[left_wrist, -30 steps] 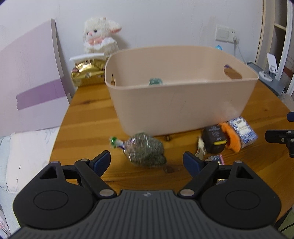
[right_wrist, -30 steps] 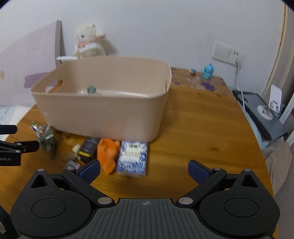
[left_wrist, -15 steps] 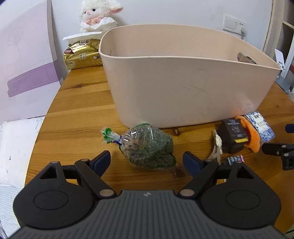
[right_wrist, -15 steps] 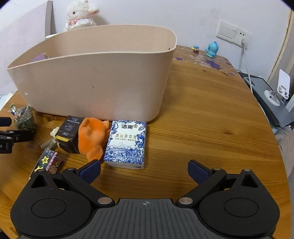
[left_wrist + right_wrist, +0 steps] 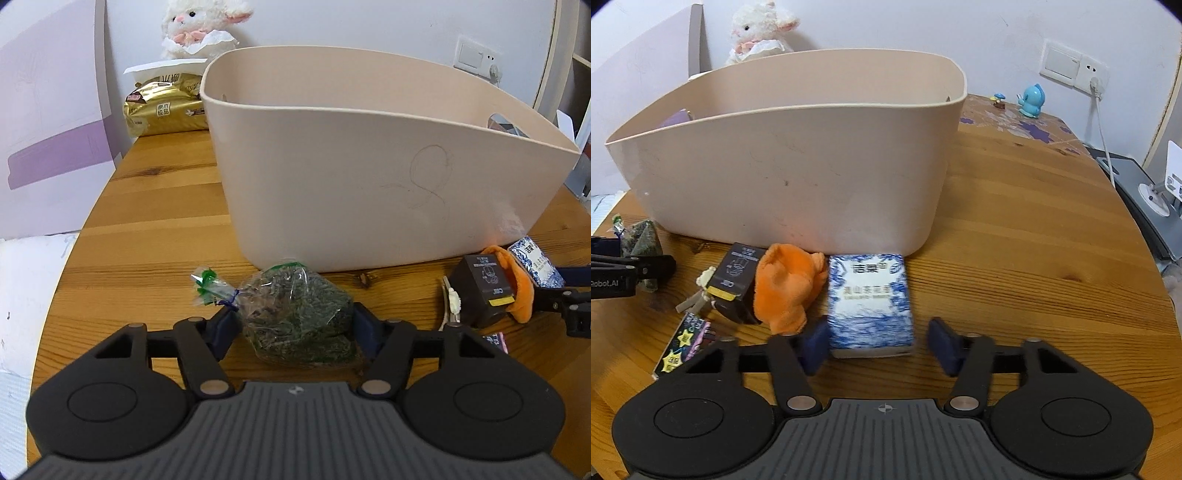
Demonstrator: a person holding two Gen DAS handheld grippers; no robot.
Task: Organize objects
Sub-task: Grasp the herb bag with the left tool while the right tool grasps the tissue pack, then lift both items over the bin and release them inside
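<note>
Between the left gripper's [image 5: 294,325] jaws lies the clear bag of dried greens [image 5: 297,319], both pads at or against its sides; whether they have clamped it or only bracket it I cannot tell. The film is slack and its contents loose, so a squeeze may only crumple plastic, and the bag could sag or slide out on the lift.

The right gripper's [image 5: 877,345] jaws stand open, straddling the near end of the blue-and-white tissue pack [image 5: 870,302]. The left pad sits close against the pack, the right pad clear of it. Closing from there would likely push the pack sideways or twist it. The orange cloth [image 5: 786,286] just left of the jaws could be nipped along with it, dragging the black box [image 5: 735,275] it leans against.

Straight ahead of both, the beige bin [image 5: 798,162] rises from the counter [image 5: 1015,236]. Its tall near wall calls for a high lift; a drooping bag might snag the rim.
</note>
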